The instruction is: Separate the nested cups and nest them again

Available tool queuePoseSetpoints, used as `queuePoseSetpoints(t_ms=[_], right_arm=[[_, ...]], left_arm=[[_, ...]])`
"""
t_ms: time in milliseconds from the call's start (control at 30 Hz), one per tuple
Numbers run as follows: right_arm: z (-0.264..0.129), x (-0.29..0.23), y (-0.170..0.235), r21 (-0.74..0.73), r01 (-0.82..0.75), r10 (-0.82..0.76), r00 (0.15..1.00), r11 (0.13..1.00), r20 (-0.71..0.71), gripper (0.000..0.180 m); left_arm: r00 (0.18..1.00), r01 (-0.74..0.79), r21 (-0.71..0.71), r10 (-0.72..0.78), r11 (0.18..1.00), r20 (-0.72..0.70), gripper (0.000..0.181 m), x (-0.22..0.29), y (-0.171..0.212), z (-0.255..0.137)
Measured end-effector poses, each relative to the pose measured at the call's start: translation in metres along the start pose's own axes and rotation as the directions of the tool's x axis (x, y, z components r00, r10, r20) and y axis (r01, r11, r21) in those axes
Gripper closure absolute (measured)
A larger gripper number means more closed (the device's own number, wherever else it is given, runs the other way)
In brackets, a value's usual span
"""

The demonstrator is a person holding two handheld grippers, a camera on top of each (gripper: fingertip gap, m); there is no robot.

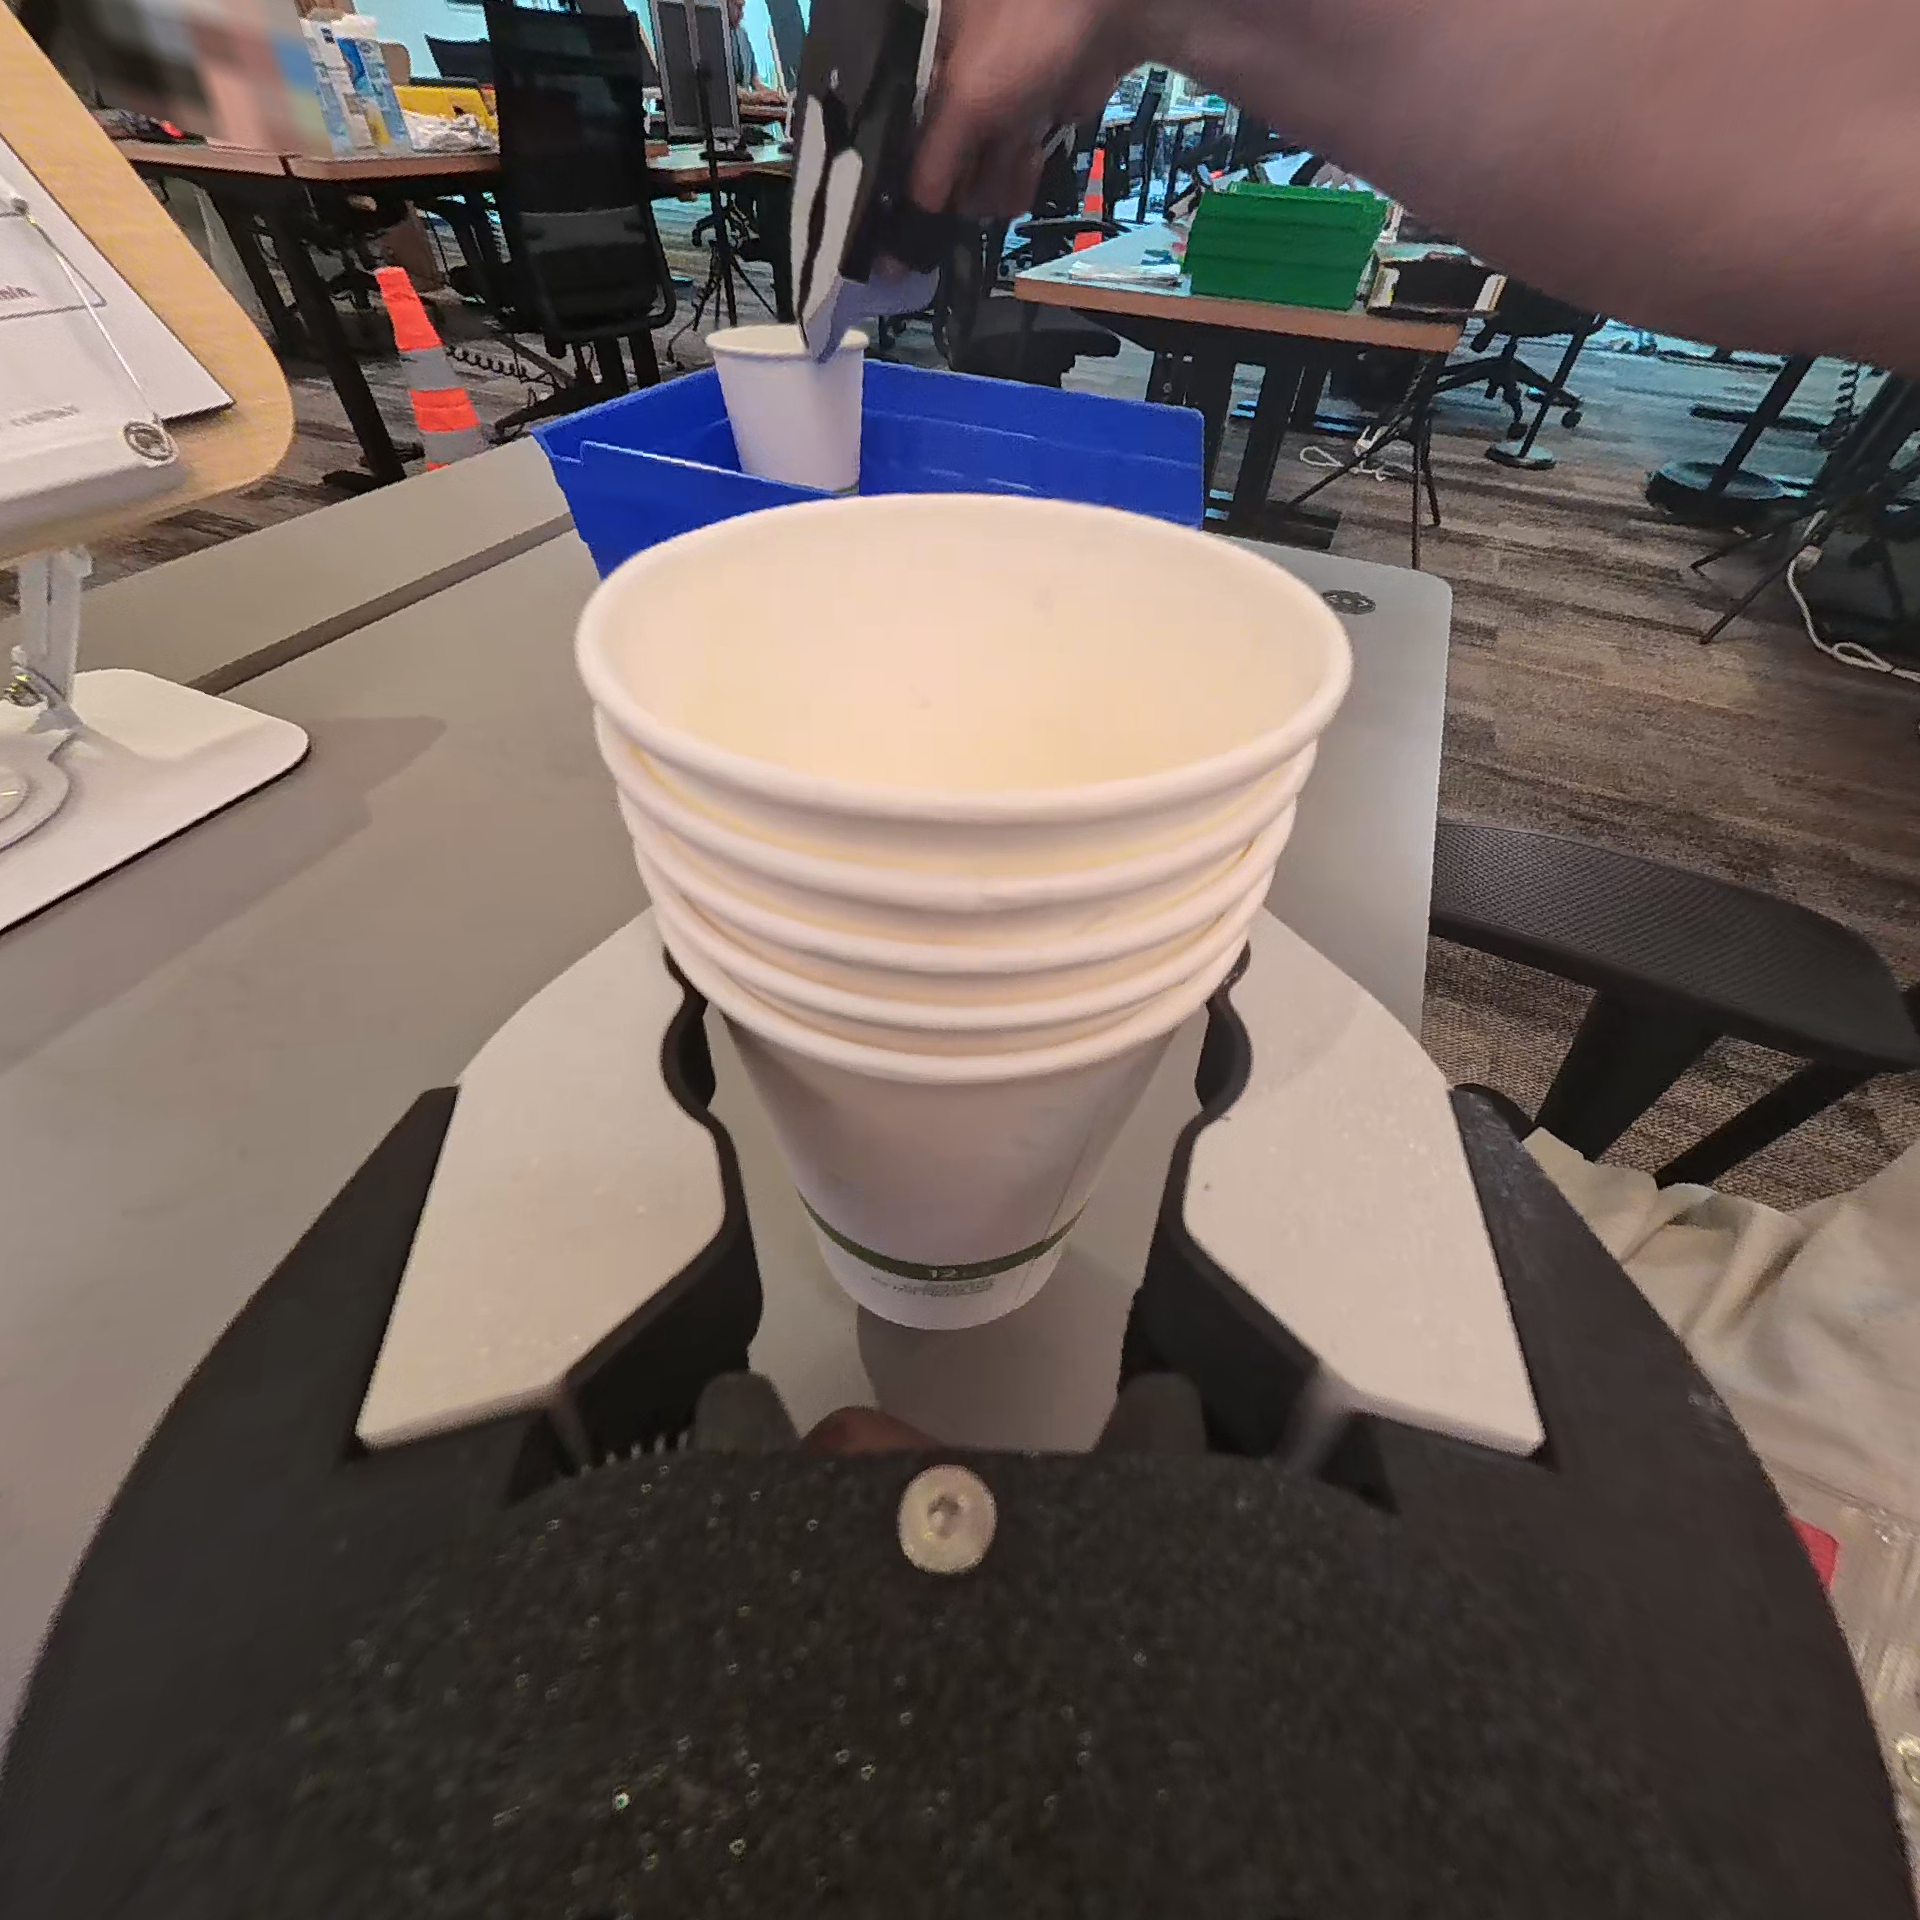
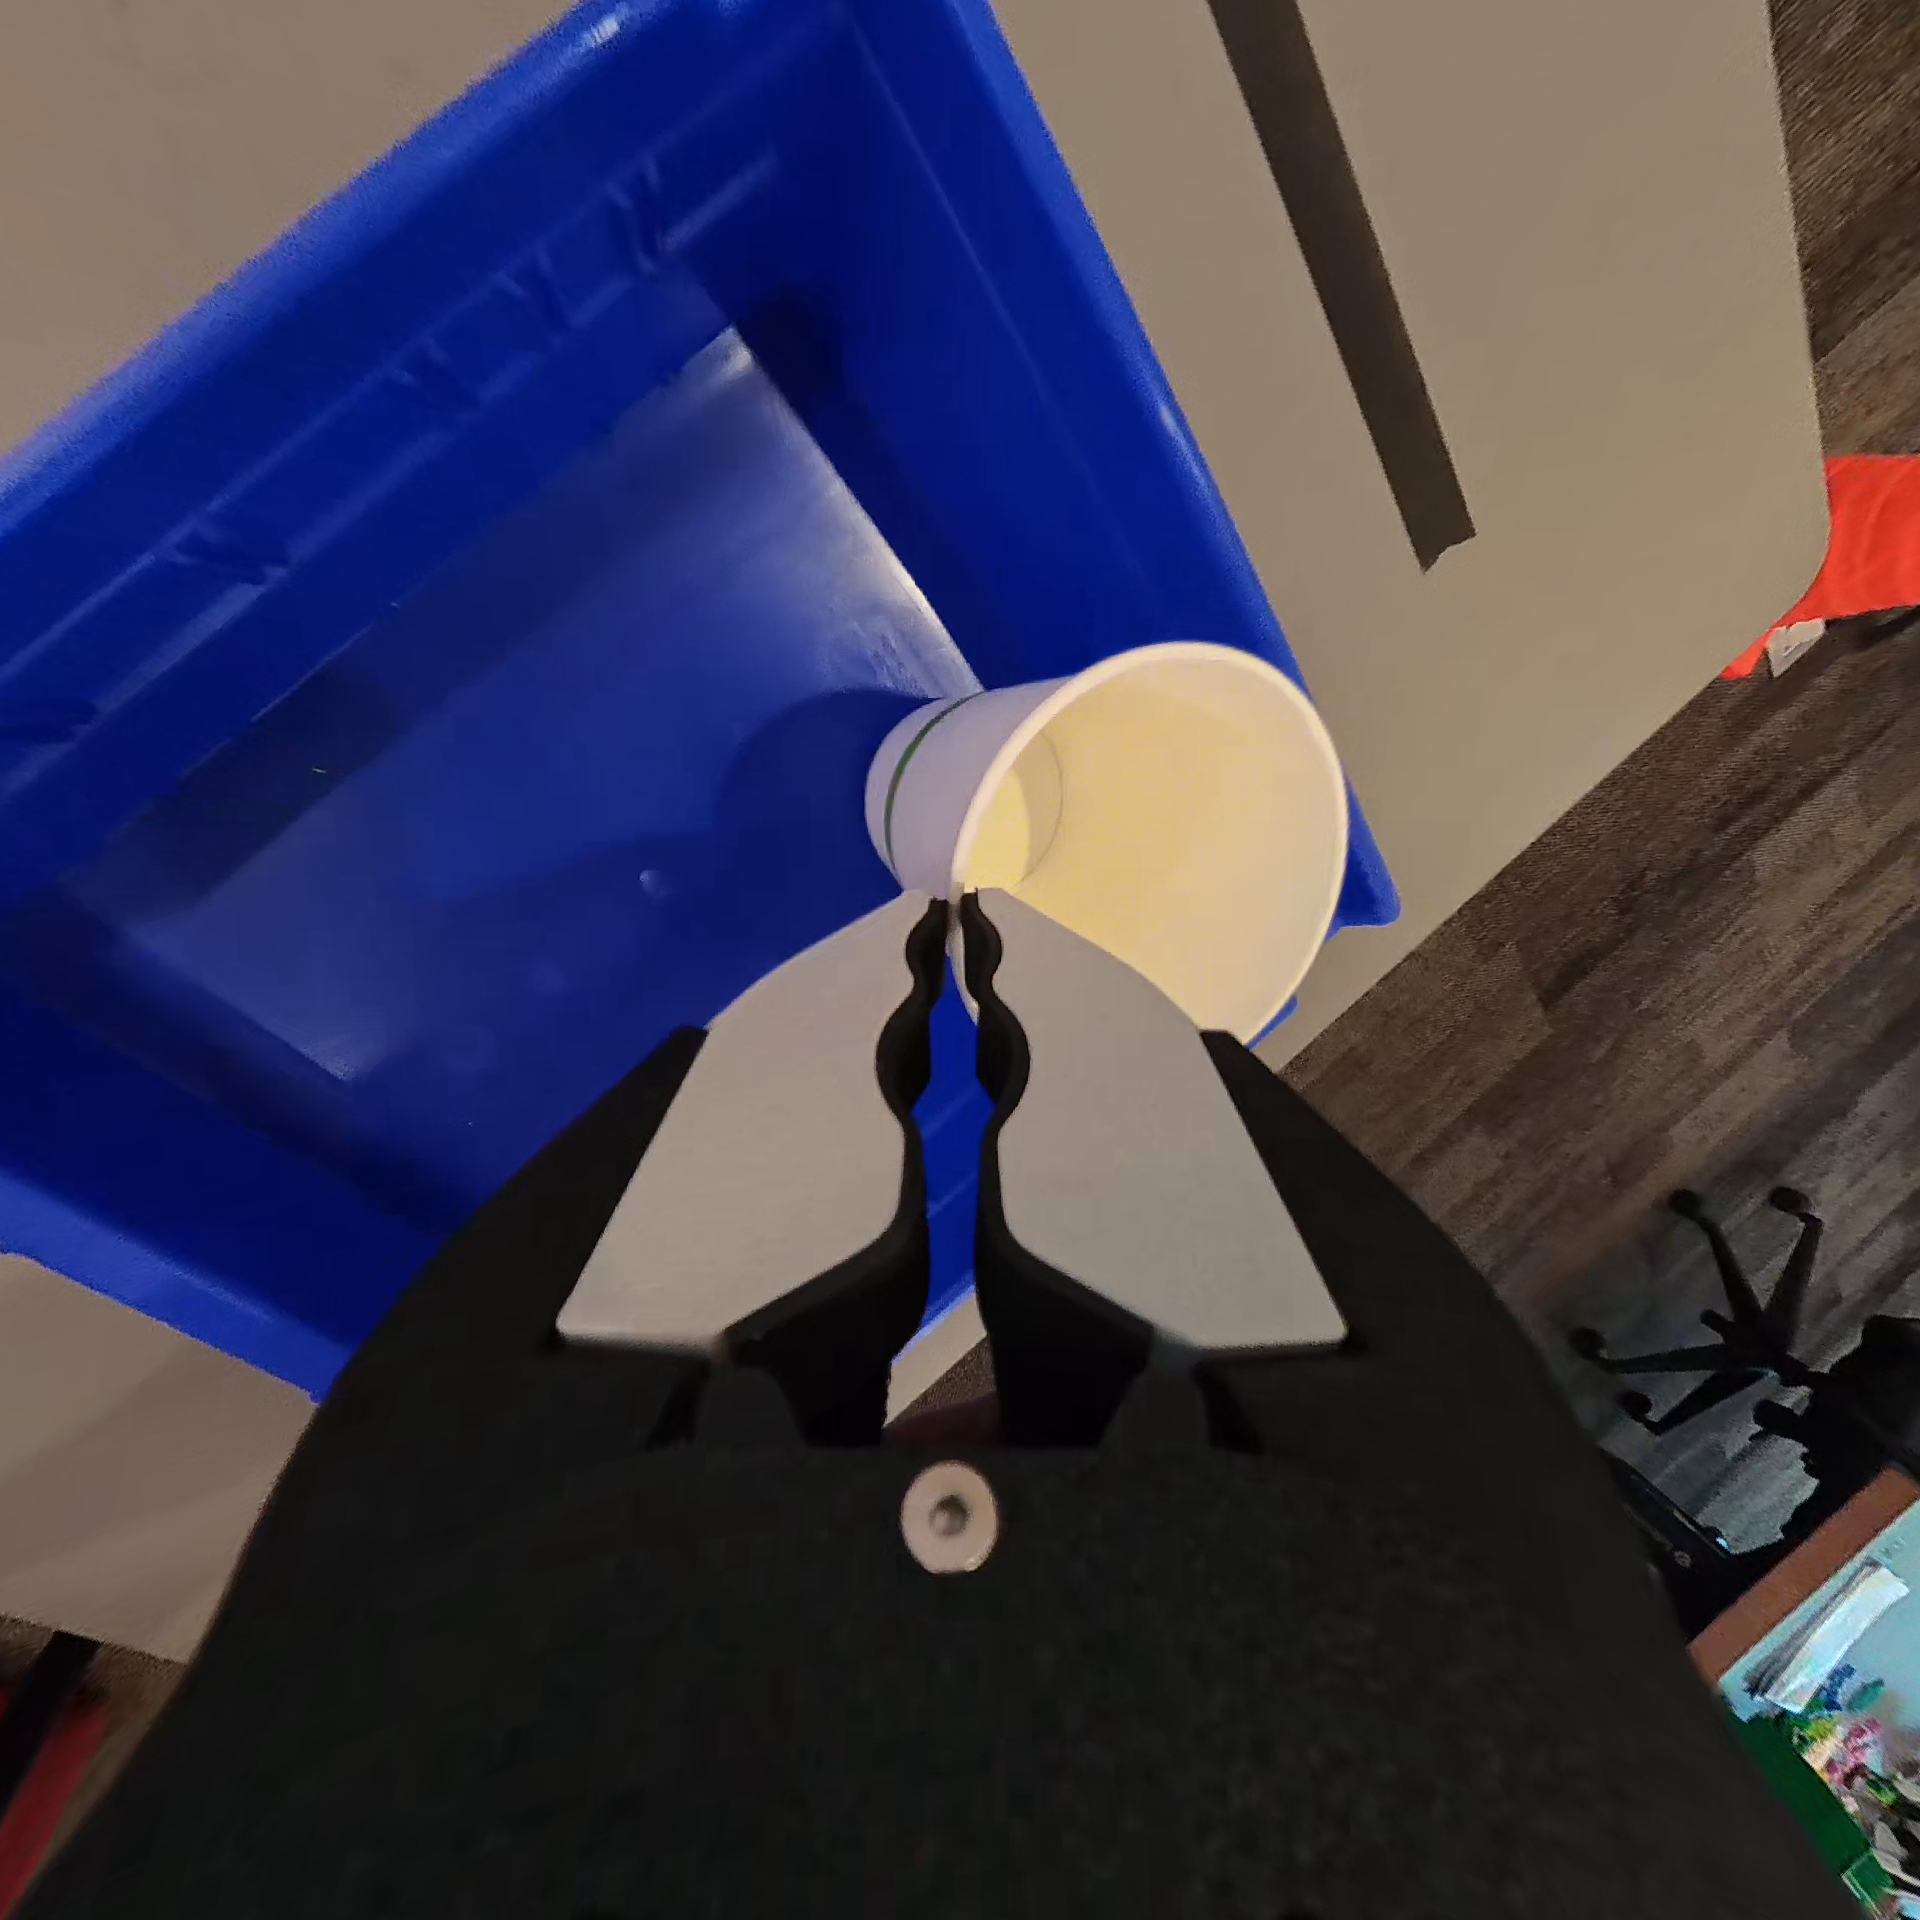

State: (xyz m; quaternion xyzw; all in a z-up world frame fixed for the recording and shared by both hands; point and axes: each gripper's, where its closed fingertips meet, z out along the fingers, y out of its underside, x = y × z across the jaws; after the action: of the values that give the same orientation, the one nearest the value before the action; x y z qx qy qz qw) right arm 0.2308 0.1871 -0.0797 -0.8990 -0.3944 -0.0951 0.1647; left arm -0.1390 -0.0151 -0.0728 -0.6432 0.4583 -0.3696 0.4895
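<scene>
White paper cups, nested into a stack (image 1: 961, 831) with five rolled rims showing, sit upright between the jaws of the left gripper (image 1: 961, 1049). Its grey-faced, black-edged fingers press on the lowest cup's wall just under the bottom rim, one on each side, so the jaws stand fairly wide and hold the stack. A green band rings that cup near its base, which hangs above the grey bench (image 1: 312, 935).

Farther off, the right gripper (image 2: 954, 906) has its jaws narrowed almost to touching, pinching the near rim of a single paper cup (image 2: 1122, 821). In the left wrist view that cup (image 1: 795, 416) stands upright with its lower part inside a blue plastic bin (image 1: 1039, 447) at the far end of the bench, the right gripper (image 1: 831, 332) coming down on it from above in a person's hand (image 1: 997, 125). In the right wrist view the cup's base is over the bin's floor by one wall (image 2: 1039, 364); whether it rests on the floor I cannot tell.

Nothing lies between the stack and the bin. A white stand base (image 1: 125, 769) sits on the bench at far left. Beyond are an orange traffic cone (image 1: 426, 364), desks, office chairs and green stacked trays (image 1: 1283, 244).
</scene>
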Motion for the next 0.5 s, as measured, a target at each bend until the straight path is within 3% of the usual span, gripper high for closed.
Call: queuePoseSetpoints(t_ms=[200, 267, 333, 400, 500], right_arm=[[0.009, -0.002, 0.006, -0.009, -0.005, 0.005, 1.0, 1.0, -0.006, 0.176], [0.004, -0.002, 0.004, -0.001, 0.005, -0.005, 1.0, 1.0, -0.029, 0.152], [-0.017, -0.005, -0.01, 0.045, 0.042, -0.039, 0.996, 0.998, -0.079, 0.15], [-0.055, -0.038, -0.048, 0.192, 0.131, -0.116, 0.989, 0.973, -0.089, 0.15], [-0.122, -0.159, -0.107, 0.448, 0.334, -0.383, 0.924, 0.829, 0.02, 0.154]], left_arm=[[1.0, 0.005, -0.011, -0.005, 1.0, 0.003, 0.089, -0.001, 0.003, 0.003], [1.0, 0.007, -0.011, -0.006, 1.0, 0.017, 0.089, -0.004, 0.004, 0.003], [1.0, 0.012, -0.016, -0.012, 1.0, 0.02, 0.089, -0.006, 0.005, 0.003], [1.0, 0.022, -0.007, -0.022, 1.0, 0.02, 0.089, -0.007, 0.004, 0.002], [0.999, 0.04, -0.008, -0.04, 0.999, 0.016, 0.089, -0.01, 0.005, 0.003]])
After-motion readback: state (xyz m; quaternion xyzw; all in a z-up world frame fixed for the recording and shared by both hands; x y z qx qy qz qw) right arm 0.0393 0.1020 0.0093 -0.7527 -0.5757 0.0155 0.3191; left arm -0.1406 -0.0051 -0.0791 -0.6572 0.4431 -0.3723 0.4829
